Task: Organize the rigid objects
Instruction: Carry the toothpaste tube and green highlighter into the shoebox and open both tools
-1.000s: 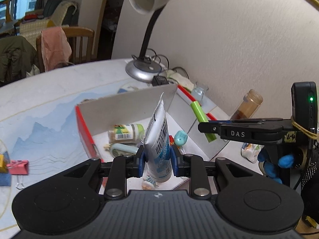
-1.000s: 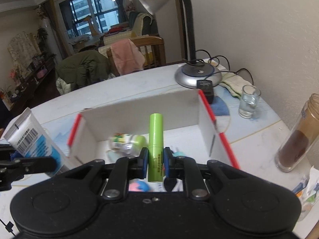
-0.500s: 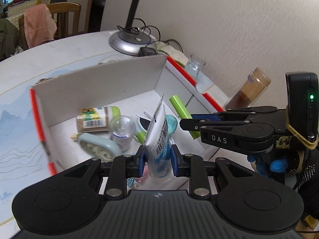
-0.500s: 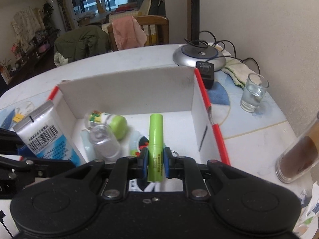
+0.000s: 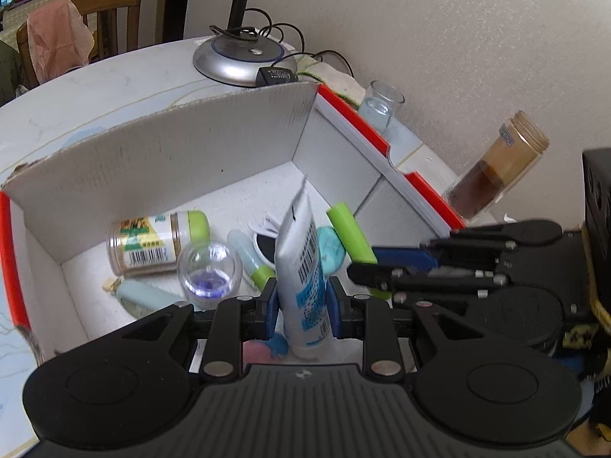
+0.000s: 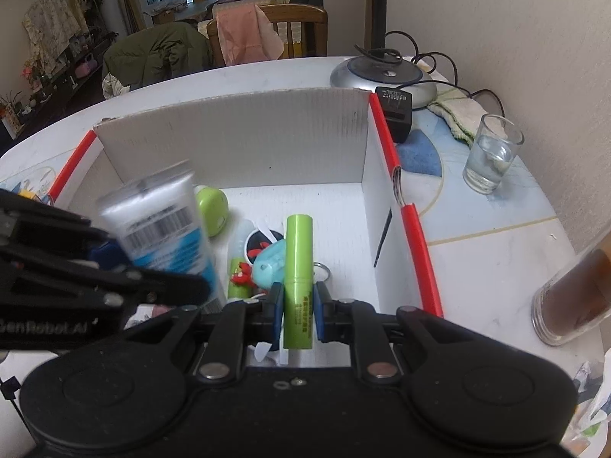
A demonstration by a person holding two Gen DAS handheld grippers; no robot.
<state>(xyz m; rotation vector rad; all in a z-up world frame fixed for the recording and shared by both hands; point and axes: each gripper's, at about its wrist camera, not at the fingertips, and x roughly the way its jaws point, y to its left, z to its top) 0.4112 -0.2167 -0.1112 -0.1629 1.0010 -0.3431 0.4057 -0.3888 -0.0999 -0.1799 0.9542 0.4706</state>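
A white cardboard box (image 5: 164, 152) with red edges (image 6: 412, 229) stands on the table and holds several small items. My left gripper (image 5: 301, 305) is shut on a white and blue tube (image 5: 303, 267), held upright over the box's near side. The tube also shows blurred in the right wrist view (image 6: 164, 221). My right gripper (image 6: 298, 311) is shut on a green cylinder (image 6: 298, 278), held over the box's right half. The cylinder also shows in the left wrist view (image 5: 349, 234).
In the box lie a green-capped jar (image 5: 152, 244), a clear round container (image 5: 210, 271) and a teal toy (image 6: 271, 263). Beyond it stands a lamp base (image 6: 382, 72) with an adapter (image 6: 395, 112). A glass (image 6: 490, 156) and a brown jar (image 5: 496, 168) stand right.
Both grippers have moved forward and down over the box, each with its object still held. The box now fills more of both views.
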